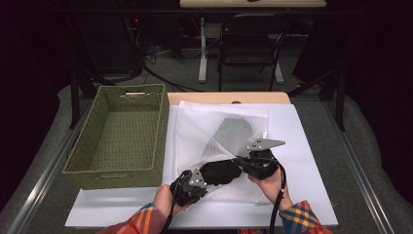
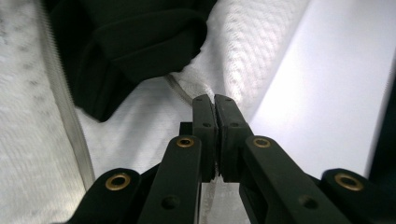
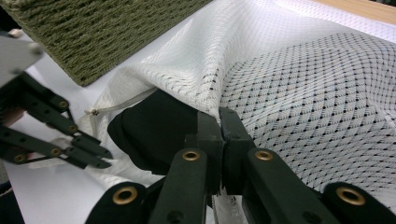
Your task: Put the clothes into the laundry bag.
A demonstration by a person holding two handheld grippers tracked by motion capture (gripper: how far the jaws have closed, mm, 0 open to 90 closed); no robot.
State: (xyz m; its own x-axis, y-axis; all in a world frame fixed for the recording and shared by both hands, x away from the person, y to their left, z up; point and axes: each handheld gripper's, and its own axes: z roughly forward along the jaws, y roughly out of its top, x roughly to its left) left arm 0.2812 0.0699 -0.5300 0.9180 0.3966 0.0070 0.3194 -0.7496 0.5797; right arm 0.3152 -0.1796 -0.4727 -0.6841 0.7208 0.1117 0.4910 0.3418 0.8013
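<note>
High view: both tools work at the near edge of a white mesh laundry bag [image 1: 214, 131] lying flat on the white sheet over the worktop [image 1: 311, 146], just right of the green woven basket [image 1: 117, 136]. A black garment [image 1: 221, 171] sits at the bag's mouth, betw. the left tool [image 1: 197, 178] and right tool [image 1: 253, 158]; a darker patch deeper in suggests more cloth already inside. Step in hand, I'd say: stuffing the garment into the bag while holding the mouth. Next move prob. calls for keeping one edge pinched and lifted, other tool freed to push the cloth further in w/o dragging the bag along.

Left gripper view: left tool [image 2: 215, 100] closed on a fold of white mesh at the bag's edge, jaws pressed tight w/ fabric betw. them. Garment [image 2: 130, 42] bunched just beyond, zip tape [image 2: 70, 121] running along the opening.

Right gripper view: right tool [image 3: 219, 114] closed on the upper mesh layer at the mouth, holding it up. Garment [image 3: 154, 133] pokes out below, soft, rolled, matte black. Mesh looks thin, limp, see-through. Basket [image 3: 107, 32] behind, left tool [image 3: 100, 156] farther off.
</note>
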